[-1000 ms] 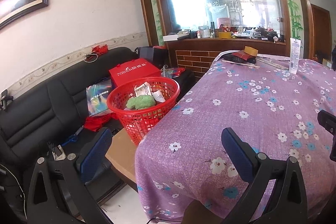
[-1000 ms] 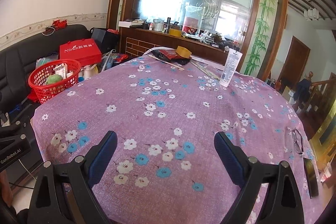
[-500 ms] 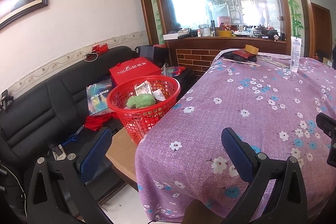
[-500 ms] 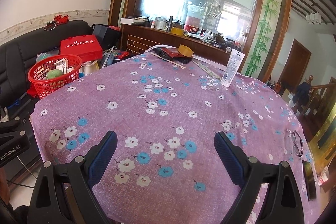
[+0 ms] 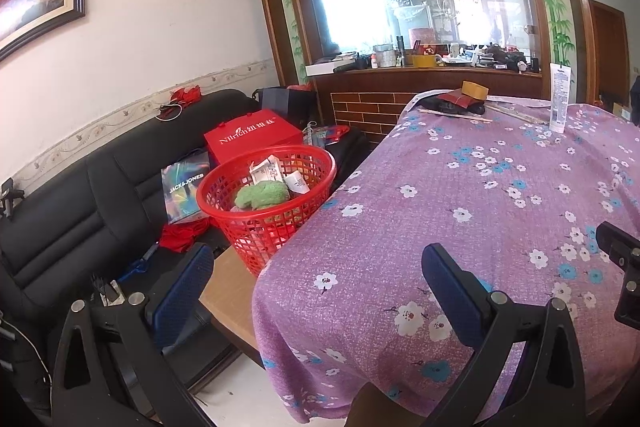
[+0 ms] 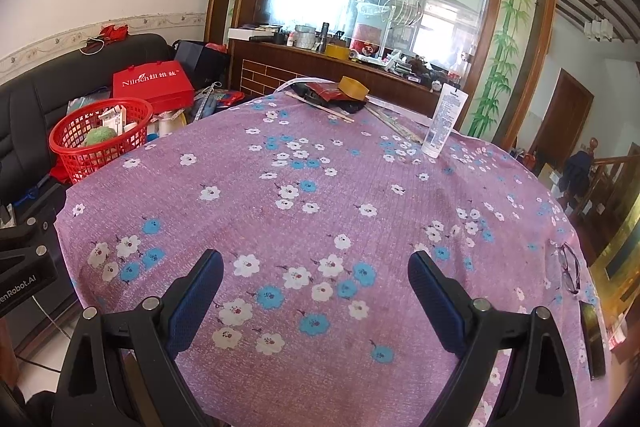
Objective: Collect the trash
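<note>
A living room with a black sofa (image 5: pixel 68 211) along the left wall, a big mirrored partition behind, and in front of me a table under a purple flowered tablecloth (image 6: pixel 320 195). Going left to right: my left gripper (image 5: pixel 316 277) hangs over the table's near left corner, jaws wide and empty. Just beyond it, beside the table edge on a low wooden stand, sits the red plastic basket (image 5: pixel 267 205), already holding a green cloth (image 5: pixel 262 195) and some crumpled packaging. My right gripper (image 6: pixel 316 291) hovers over the middle of the cloth, jaws also spread wide with nothing between them.

I judge the collecting mostly done: the cloth near me is bare. What is left sits at the far edge, a roll of brown tape (image 6: pixel 353 87) atop a dark pile with a red wrapper, chopsticks (image 6: pixel 320 107), and an upright white tube (image 6: pixel 444 121); whether those count as trash I cannot tell. Glasses (image 6: pixel 570 267) lie at the far right.

Against the pictures of a second ago, both views have barely shifted; the right gripper has eased slightly lower and closer to the cloth, jaws unchanged
</note>
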Demonstrator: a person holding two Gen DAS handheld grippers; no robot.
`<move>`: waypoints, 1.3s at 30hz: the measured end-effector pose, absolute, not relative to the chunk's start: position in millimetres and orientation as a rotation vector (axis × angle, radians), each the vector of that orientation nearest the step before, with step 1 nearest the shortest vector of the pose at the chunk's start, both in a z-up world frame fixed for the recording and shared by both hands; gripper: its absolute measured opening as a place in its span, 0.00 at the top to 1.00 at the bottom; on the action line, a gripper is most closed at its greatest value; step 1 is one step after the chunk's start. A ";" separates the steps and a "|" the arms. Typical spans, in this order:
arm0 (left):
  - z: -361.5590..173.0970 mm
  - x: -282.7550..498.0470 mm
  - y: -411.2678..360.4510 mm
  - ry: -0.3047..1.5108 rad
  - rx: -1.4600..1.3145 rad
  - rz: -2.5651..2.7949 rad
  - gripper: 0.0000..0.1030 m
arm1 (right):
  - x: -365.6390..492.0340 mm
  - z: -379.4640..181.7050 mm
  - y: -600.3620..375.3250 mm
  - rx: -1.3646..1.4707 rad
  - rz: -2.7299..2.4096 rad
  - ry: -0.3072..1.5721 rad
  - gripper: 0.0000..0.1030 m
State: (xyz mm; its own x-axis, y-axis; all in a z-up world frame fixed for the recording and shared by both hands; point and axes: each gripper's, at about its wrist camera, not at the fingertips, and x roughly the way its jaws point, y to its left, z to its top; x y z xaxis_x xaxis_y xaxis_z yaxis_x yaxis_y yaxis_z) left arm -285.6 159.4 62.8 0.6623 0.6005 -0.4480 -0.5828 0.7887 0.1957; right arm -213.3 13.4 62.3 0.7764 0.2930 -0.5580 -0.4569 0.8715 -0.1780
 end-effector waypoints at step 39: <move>37.8 -86.2 30.2 0.905 0.045 0.065 0.00 | -49.6 16.7 -160.3 0.009 0.046 0.922 0.00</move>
